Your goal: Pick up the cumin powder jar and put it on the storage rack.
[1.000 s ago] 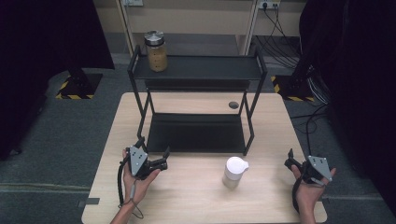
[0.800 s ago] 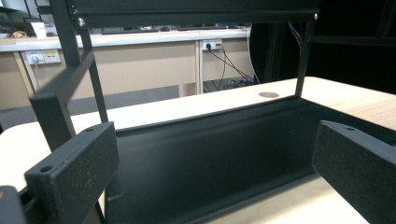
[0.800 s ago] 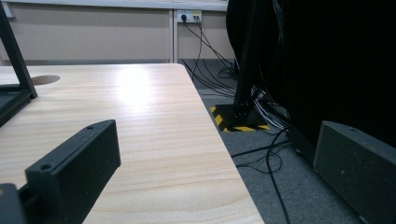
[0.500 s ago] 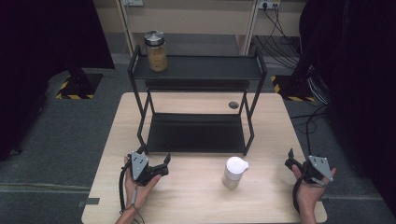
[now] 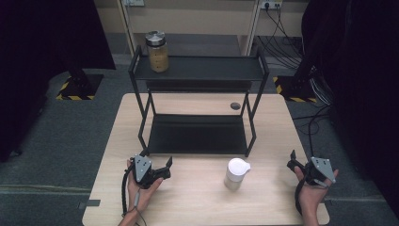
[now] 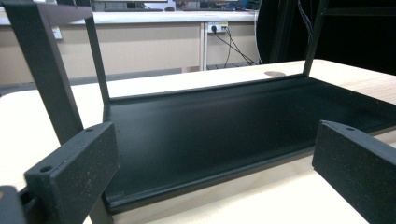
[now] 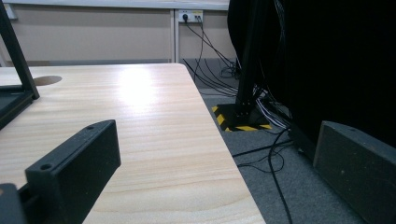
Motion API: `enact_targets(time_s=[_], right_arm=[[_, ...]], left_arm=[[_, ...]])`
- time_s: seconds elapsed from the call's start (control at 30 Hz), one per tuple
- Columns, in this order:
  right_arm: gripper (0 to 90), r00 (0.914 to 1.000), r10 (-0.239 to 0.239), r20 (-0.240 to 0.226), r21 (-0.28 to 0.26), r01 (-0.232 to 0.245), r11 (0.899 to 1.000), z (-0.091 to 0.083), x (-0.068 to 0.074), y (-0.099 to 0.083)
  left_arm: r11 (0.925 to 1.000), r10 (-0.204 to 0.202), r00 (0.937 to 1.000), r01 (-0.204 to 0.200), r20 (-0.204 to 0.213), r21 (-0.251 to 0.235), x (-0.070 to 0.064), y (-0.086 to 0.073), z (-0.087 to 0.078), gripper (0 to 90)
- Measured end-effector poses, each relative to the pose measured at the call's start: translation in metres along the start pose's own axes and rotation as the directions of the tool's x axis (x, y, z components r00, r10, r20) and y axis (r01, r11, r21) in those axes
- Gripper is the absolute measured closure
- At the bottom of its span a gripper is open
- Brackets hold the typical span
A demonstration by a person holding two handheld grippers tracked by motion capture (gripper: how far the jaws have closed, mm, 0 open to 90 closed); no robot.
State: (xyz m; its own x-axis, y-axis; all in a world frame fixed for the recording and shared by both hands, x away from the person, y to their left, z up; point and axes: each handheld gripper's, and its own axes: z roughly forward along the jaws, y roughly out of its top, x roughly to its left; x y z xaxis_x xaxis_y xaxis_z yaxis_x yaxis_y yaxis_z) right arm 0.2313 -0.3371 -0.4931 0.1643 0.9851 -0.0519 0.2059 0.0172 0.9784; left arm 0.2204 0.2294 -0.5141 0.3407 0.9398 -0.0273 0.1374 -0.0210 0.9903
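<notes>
Pale wood makes up the table [image 5: 197, 202], and a black two-tier rack [image 5: 197, 134] stands on its middle and far part. On the rack's upper shelf, at its far left corner, sits a glass jar [image 5: 157, 52] with a metal lid and a yellowish filling.

Toward the table's near left corner the left gripper [image 5: 162, 168] lies in the person's left hand [image 5: 141, 186], just in front of the rack's near left leg. Its jaws stand wide apart with nothing between them. In the left gripper view they frame the rack's lower shelf [image 6: 224, 126], whose near lip lies close ahead of the jaw tips.

Right of the left gripper, near the table's front edge and about midway between the two grippers, a white cup [image 5: 235, 173] with a white lid stands upright on the wood. It is just in front of the rack's near right leg and apart from both grippers.

A round cable hole [image 5: 235, 106] sits in the tabletop toward the far edge, behind the rack.

At the table's near right corner the right gripper [image 5: 292, 162] rests in the right hand [image 5: 310, 193], its jaws likewise spread and holding nothing. In the right gripper view one jaw lies over the table's right edge [image 7: 215, 140] and the other over the grey carpet [image 7: 280, 196], where black cables [image 7: 261, 116] trail.
</notes>
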Motion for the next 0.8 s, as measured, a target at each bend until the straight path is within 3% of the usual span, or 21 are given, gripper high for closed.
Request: enact_targets(time_s=[0.8], right_arm=[[0.7,1.0000,-0.005,0.006,-0.004,0.005,1.000,-0.0003,0.0015,-0.0007]], left_arm=[[0.9998,0.004,0.9998,-0.005,0.021,0.019,0.0010,0.0010,0.0035,0.0]])
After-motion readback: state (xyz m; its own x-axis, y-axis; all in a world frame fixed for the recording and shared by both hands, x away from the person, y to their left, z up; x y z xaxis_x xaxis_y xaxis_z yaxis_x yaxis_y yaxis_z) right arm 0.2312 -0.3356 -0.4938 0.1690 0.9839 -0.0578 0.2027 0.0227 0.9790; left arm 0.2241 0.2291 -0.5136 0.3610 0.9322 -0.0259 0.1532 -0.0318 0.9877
